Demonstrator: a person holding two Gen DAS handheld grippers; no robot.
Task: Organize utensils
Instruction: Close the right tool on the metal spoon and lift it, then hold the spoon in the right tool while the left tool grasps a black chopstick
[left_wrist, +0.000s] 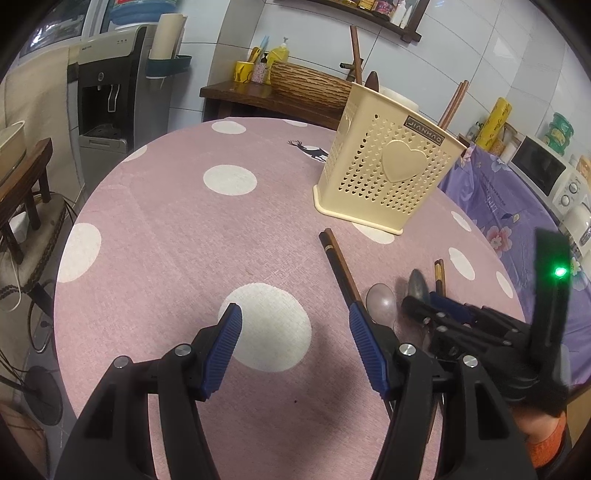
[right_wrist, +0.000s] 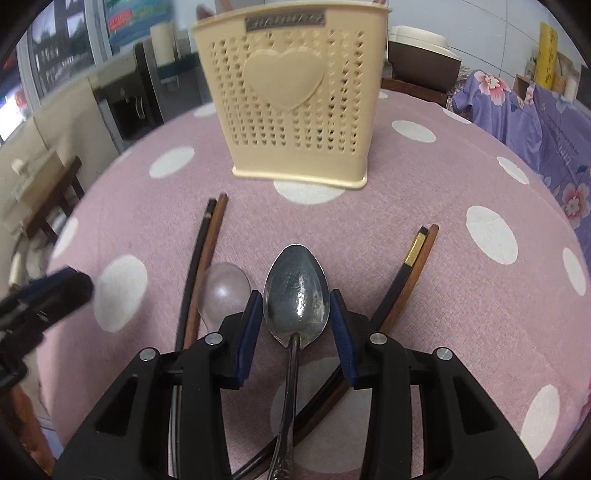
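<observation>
the right wrist view shows the right gripper (right_wrist: 295, 314) with fingers apart on either side of a metal spoon (right_wrist: 295, 291) lying on the pink dotted tablecloth (right_wrist: 406, 192), a clear spoon (right_wrist: 225, 291) and two chopstick pairs beside it. only the left wrist view shows the left gripper (left_wrist: 291, 343) spread wide over bare cloth, and chopsticks (left_wrist: 452, 107) standing in the cream utensil holder (left_wrist: 388, 173).
</observation>
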